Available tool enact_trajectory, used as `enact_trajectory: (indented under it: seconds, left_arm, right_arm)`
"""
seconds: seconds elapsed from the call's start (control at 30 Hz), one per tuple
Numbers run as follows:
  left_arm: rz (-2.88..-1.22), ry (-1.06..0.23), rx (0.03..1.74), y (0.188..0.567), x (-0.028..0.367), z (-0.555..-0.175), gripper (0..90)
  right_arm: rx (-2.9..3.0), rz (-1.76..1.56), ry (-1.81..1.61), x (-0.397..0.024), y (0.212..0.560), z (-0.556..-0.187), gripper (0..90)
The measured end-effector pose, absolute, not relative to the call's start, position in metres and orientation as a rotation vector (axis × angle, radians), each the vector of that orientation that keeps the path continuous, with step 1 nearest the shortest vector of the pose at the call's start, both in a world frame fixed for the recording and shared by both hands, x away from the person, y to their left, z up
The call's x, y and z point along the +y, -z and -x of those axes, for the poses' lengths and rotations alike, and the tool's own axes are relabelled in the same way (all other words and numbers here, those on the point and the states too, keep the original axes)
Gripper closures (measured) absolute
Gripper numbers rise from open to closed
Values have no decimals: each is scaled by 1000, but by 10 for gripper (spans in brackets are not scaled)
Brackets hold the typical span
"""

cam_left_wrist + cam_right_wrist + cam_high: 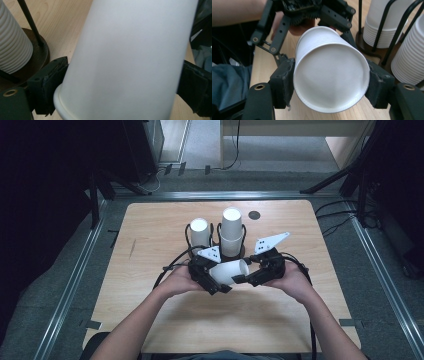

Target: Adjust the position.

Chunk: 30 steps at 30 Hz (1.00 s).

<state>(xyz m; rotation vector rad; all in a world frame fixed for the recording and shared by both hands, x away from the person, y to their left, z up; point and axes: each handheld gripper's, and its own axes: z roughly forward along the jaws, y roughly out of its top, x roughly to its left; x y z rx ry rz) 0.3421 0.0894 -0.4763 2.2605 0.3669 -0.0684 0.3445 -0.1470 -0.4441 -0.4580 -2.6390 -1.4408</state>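
- Dark surroundings and grey floor frame a light wooden worktop (150, 320) with rounded corners, and cables trail over the floor beyond its far edge.
- Near the middle of the worktop's far half stands a dark round-based wire holder (220, 251) with two stacks of white paper cups: a shorter stack (199, 232) on the left and a taller stack (232, 231) on the right.
- A small dark round spot (254, 214) lies on the wood close to the far edge, right of the taller stack.
- Two forearms come in from the near edge, and each hand holds a black gripper above the centre of the worktop, just on the near side of the holder.
- A single white paper cup (229, 271) lies on its side in the air between the two grippers, its open mouth turned toward the right gripper.
- On the left gripper (212, 281), both padded jaws sit against the cup's side wall near its rim, as the left gripper view shows, so it is clamped on the cup.
- Both jaws of the right gripper (245, 276) press on opposite sides of the cup's bottom end in the right gripper view, so it grips the same cup.
- Grey three-cornered plates sit on top of both grippers.
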Motion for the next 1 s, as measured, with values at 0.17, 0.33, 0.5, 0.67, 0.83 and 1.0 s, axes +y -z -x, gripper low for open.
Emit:
enact_trajectory:
  seconds: [0.17,0.33,0.5,0.67,0.83,1.0]
  left_arm:
    - [-2233,83,344,474,95,-343,179]
    - [-2272,77,326,474,95,-342,216]
    - [-2284,72,325,472,96,-342,234]
    - [-2303,58,332,466,100,-344,234]
    - [-2339,43,339,461,105,-344,233]
    - [-2367,22,338,452,111,-345,232]
  right_arm:
    - [-2587,459,1478,-151,442,-345,335]
    - [-2591,455,1454,-149,445,-345,337]
    - [-2594,445,1454,-149,446,-345,332]
    - [-2672,384,1457,-147,448,-340,248]
    - [-2719,385,1397,-144,451,-339,232]
    - [-2761,386,1357,-143,455,-340,232]
